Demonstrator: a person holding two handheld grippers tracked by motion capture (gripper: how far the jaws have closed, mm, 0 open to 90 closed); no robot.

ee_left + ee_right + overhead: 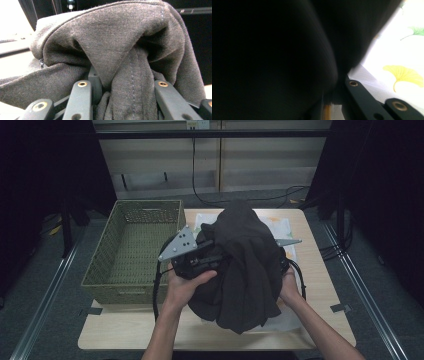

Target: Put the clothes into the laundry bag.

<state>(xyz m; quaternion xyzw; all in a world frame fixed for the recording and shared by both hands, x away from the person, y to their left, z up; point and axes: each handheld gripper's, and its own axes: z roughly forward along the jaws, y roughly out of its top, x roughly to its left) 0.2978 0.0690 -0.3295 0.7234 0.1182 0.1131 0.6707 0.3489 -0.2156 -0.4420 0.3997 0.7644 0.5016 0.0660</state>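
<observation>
Ideally, the dark grey woven garment (245,265), clamped by both the left tool (212,252) and the right tool (337,100), is lowered evenly between them.

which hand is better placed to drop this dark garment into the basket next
Left, probably. The left gripper holds the dark garment on the side beside the woven basket, with cloth bunched between its jaws. The right gripper sits on the far side, draped by the garment.

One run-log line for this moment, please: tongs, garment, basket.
left tongs: fabric bunched between them | right tongs: shut on dark garment | dark garment: draped over both, above patterned cloth | wicker basket: empty, left
</observation>
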